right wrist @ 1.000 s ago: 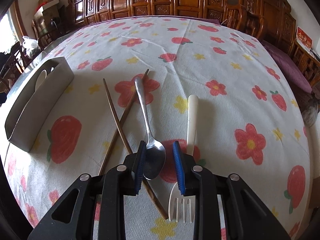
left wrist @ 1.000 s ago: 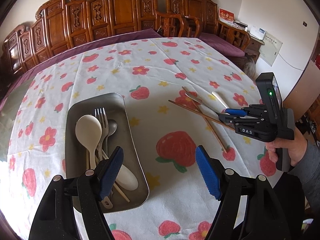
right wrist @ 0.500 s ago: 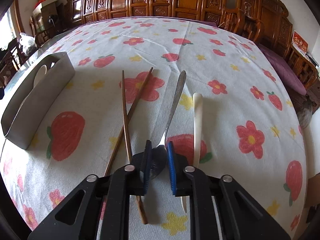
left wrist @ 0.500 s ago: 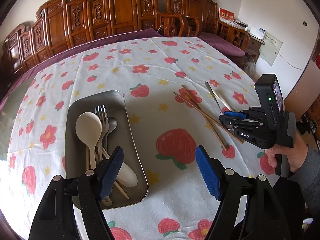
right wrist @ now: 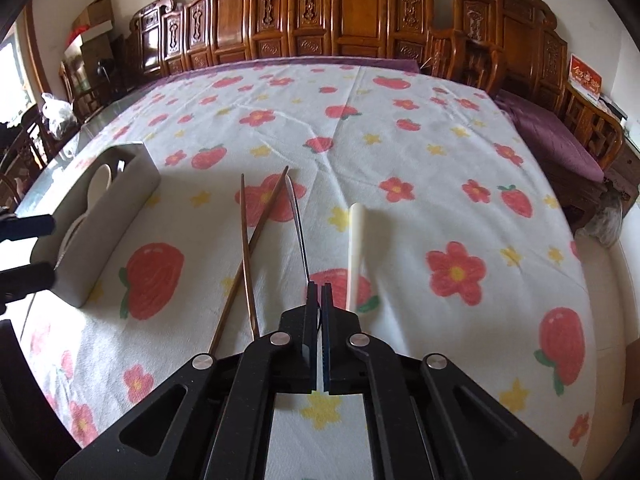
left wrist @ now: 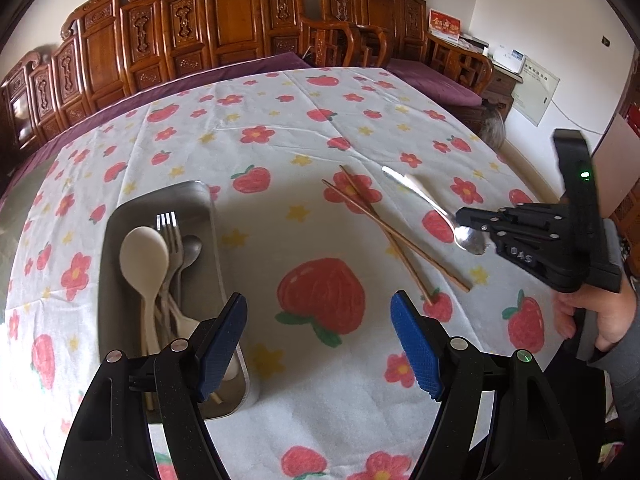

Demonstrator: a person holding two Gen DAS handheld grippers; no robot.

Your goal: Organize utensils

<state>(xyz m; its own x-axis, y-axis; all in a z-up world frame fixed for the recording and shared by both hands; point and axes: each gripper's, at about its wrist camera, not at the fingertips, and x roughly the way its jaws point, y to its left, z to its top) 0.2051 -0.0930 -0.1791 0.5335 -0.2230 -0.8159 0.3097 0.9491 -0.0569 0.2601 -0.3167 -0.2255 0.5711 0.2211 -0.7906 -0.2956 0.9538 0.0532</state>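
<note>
My right gripper [right wrist: 319, 292] is shut on the bowl of a metal spoon [right wrist: 299, 227] and holds it above the cloth, handle pointing away; the gripper [left wrist: 472, 236] and the spoon [left wrist: 424, 202] also show in the left wrist view. Two wooden chopsticks [right wrist: 250, 248] lie crossed on the cloth left of it, and a white plastic fork [right wrist: 354, 252] lies to its right. My left gripper [left wrist: 320, 344] is open and empty, low over the cloth beside the metal tray [left wrist: 212, 216], which holds a white spoon [left wrist: 144, 256], a metal fork and other utensils.
The table has a white strawberry-and-flower tablecloth [left wrist: 304, 128]. Carved wooden chairs [right wrist: 340, 16] line its far side. A purple-cushioned bench [right wrist: 552, 136] stands at the right. The tray [right wrist: 116, 216] sits at the table's left in the right wrist view.
My right gripper closed on the metal spoon's bowl and lifted it off the cloth. The left gripper stayed in place, open.
</note>
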